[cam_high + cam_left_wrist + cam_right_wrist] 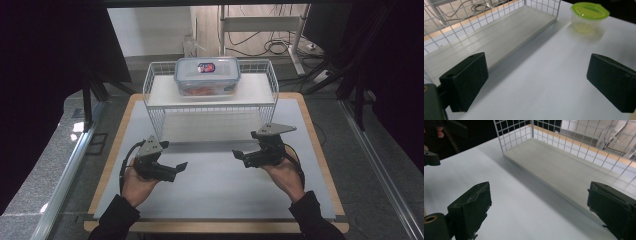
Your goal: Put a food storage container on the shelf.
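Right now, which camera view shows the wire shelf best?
The high view: the whole wire shelf is visible there, with a lidded box on its top board. The left gripper view and the right gripper view each give a close look at its lower board and some mesh.

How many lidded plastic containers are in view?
2: a clear box on top of the wire shelf, and a green-lidded tub on the table beside the shelf's end.

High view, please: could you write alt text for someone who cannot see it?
Two hands hold black two-jaw grippers, left and right, open above a pale grey table. Behind them, a clear lidded plastic food box sits on a white wire shelf rack.
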`<state>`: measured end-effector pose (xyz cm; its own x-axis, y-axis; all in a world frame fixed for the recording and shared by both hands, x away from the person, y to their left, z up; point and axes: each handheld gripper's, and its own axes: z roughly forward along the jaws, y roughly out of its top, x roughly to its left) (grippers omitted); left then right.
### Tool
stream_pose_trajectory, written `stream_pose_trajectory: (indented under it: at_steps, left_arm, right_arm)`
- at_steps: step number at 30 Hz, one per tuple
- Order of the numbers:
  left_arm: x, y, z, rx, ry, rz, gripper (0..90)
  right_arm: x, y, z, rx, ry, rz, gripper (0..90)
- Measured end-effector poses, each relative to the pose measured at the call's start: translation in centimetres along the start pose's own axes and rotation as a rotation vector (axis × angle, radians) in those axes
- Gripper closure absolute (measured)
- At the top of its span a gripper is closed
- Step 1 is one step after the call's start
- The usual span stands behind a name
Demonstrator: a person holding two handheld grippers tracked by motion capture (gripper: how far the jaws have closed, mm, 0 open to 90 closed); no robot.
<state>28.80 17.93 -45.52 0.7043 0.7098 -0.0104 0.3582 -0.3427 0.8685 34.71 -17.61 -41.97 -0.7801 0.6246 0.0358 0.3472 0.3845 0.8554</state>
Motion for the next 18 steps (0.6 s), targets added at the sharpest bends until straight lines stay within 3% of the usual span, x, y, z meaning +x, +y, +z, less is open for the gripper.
stream_pose_trajectory:
  at_steps: [7,11,14,18]
  left_arm:
    - [-1.0,-3.3,-0.1,0.018,0.034,0.006,0.5]
    - [-1.5,-4.9,-0.2,0.02,0.05,-0.018,0.0]
    - [-1.9,-5.6,-0.5,0.011,0.034,-0.035,0.0]
    - [-2.5,-6.1,-0.6,0.025,0.045,-0.003,0.0]
  right_arm:
    - [1.0,-2.3,-0.6,0.015,-0.018,0.008,4.3]
    - [1.5,-3.5,-0.7,0.025,-0.017,0.025,4.2]
    - [2.2,-4.4,-0.7,0.043,-0.005,0.024,4.2]
    - [2.9,-5.5,-0.5,0.074,-0.001,0.006,4.2]
